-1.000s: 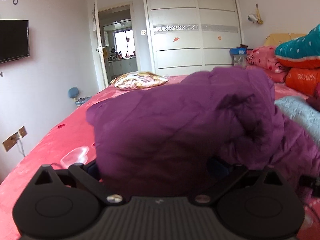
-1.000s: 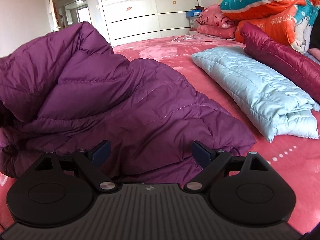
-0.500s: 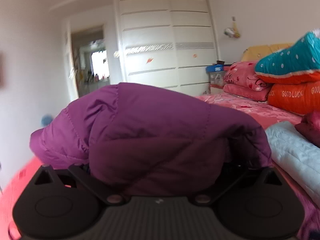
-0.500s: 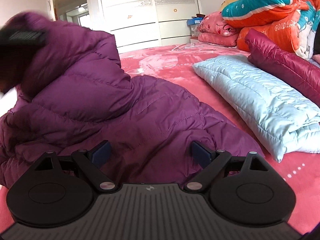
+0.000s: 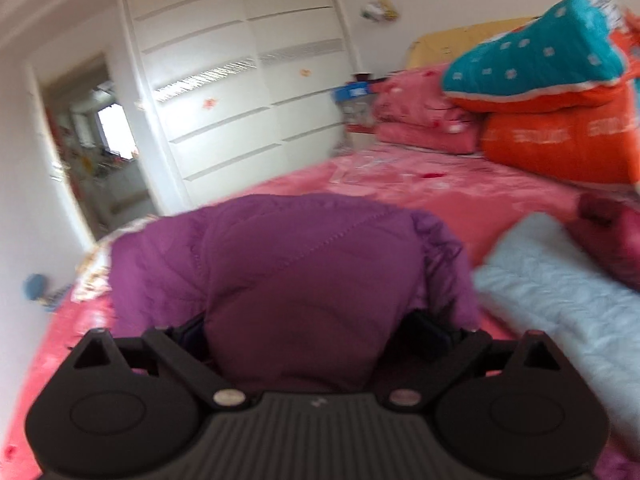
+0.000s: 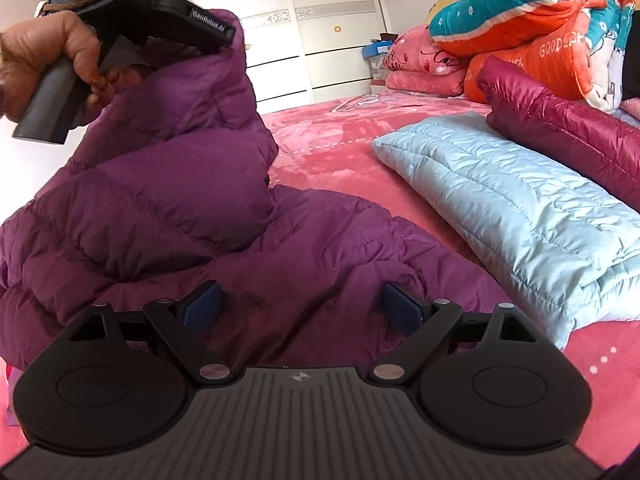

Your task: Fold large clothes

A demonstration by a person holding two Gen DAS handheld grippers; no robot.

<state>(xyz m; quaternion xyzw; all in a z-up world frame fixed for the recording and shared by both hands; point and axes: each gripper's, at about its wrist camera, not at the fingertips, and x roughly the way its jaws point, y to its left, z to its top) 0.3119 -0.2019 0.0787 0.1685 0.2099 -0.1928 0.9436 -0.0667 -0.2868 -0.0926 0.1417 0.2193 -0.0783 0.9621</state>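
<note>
Purple coat (image 6: 168,184) lifted off the bed (image 6: 352,160)

Left gripper (image 5: 308,332) pinches its raised part; right gripper (image 6: 300,308) sits wide apart on it.

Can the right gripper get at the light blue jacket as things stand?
Probably yes. The right gripper is open and holds nothing, and the light blue jacket lies uncovered on the bed just right of it, beside the purple jacket.
</note>
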